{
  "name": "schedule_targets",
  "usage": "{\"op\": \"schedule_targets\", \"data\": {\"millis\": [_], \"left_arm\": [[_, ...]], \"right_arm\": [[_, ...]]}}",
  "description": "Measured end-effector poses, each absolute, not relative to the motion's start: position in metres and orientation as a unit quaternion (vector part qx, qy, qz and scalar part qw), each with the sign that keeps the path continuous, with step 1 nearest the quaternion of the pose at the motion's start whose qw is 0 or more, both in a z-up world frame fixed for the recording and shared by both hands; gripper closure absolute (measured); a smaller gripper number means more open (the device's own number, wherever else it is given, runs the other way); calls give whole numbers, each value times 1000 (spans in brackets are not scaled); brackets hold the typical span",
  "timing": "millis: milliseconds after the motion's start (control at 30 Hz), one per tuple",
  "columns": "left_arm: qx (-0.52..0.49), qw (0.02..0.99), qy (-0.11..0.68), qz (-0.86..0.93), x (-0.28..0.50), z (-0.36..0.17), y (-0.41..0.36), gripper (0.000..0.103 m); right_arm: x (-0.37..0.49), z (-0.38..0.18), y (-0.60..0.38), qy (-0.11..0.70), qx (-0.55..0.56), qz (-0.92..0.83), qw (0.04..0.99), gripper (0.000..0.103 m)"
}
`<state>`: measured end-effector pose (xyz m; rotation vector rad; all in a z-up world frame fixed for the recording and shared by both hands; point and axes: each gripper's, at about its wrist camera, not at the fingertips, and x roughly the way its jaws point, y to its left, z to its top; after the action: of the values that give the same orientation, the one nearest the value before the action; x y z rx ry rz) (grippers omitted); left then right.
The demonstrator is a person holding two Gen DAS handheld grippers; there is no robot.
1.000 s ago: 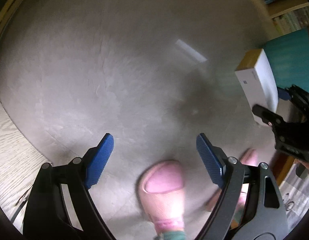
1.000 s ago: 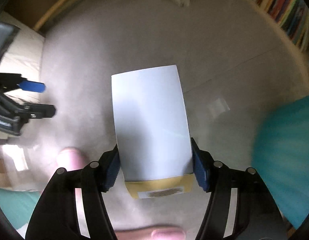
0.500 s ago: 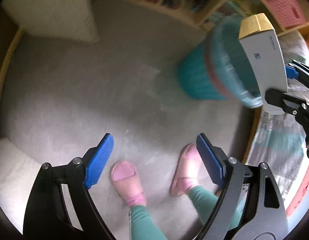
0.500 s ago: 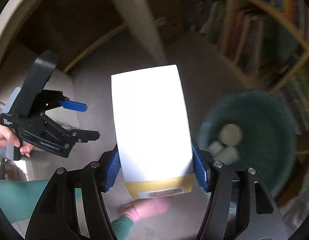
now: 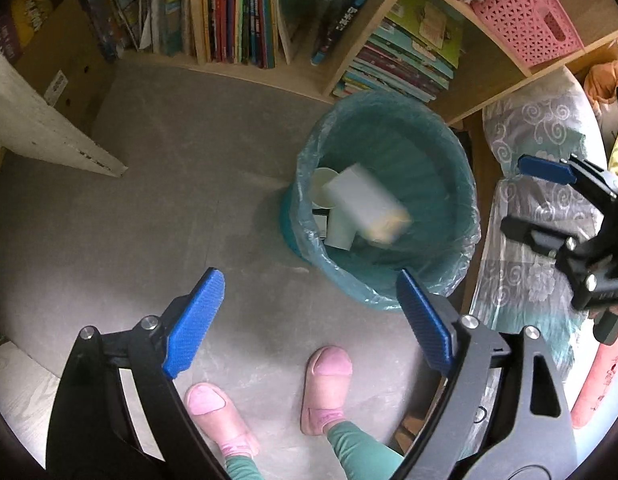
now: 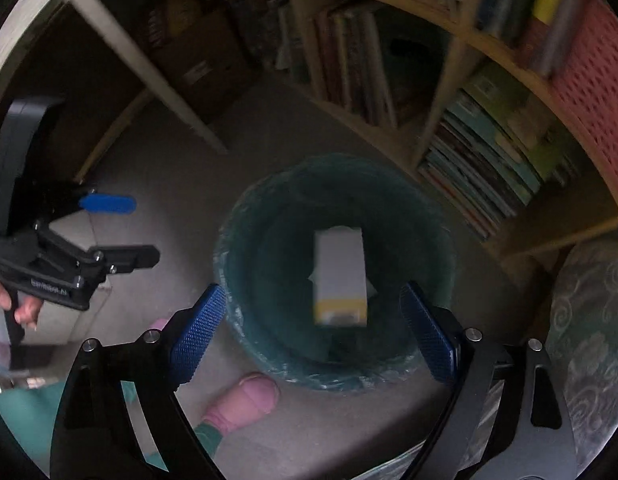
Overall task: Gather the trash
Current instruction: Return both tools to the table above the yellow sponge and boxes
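Observation:
A white box with a yellow end [image 6: 340, 277] is blurred, falling into the teal bin [image 6: 437, 240] lined with a plastic bag; it also shows in the left wrist view [image 5: 367, 202]. The bin [image 5: 453, 168] holds white paper cups [image 5: 323, 188]. My right gripper [image 6: 313, 330] is open and empty above the bin's near rim. My left gripper [image 5: 309, 320] is open and empty over the grey floor, left of the bin. The right gripper also shows at the right edge of the left wrist view [image 5: 529, 200].
A wooden bookshelf [image 5: 245, 12] full of books stands behind the bin. A pink basket [image 5: 525, 12] sits on a shelf. A patterned cushion [image 5: 541, 240] lies right of the bin. Pink slippers [image 5: 327, 380] stand on the floor by the bin.
My right gripper has opened and let go of the white box, which now drops into the bin. Both views swung from the floor toward the bin and bookshelf.

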<state>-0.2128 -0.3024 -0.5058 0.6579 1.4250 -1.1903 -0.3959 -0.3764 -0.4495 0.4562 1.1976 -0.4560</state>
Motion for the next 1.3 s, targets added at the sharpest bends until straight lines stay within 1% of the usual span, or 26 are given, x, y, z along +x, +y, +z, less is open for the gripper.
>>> {"op": "schedule_targets", "data": {"millis": [100,233,300,400,500,633,733,800,867,900,1033,1067,1133,1167,1300], "left_arm": [[290,553,598,-503,-216,-507,-302,18],[293,552,603,-495,-215,-501,-293,18],[292,554,604,-494,-215,-488,-286,18],[293,557,606,-486,-217,-459,-277,18],[285,561,605,-488,-221,-417,-268,18],[269,565,605,-492,-227,-344,-254,18],[249,571,599,-502,-224,-293,-245,18],[240,591,582,-503,-218,-248,-235,17],[230,612,570,-498,-210,-215,-225,14],[219,626,562,-495,-202,-192,-216,13],[189,674,536,-471,-176,-130,-185,13],[183,690,527,-461,-169,-117,-176,13],[164,724,507,-438,-149,-90,-151,8],[154,738,503,-422,-138,-79,-137,7],[129,779,498,-359,-96,-54,-89,7]], "right_arm": [[-399,-456,-389,542,230,-204,782,15],[-402,-451,-386,534,249,-192,785,15],[-403,-444,-381,535,259,-188,782,15],[-405,-418,-368,531,270,-185,782,15],[-407,-383,-355,528,280,-183,781,15],[-403,-329,-340,534,295,-150,778,15],[-392,-275,-327,543,265,-118,788,15],[-380,-237,-322,544,248,-93,796,15],[-365,-202,-317,540,235,-67,806,15],[-358,-188,-316,538,224,-60,811,15],[-319,-127,-305,518,190,-24,834,15],[-309,-114,-303,514,183,-17,838,15],[-281,-90,-297,514,178,17,839,14],[-269,-80,-294,512,170,26,842,14],[-210,-38,-267,499,106,72,857,14]]}}
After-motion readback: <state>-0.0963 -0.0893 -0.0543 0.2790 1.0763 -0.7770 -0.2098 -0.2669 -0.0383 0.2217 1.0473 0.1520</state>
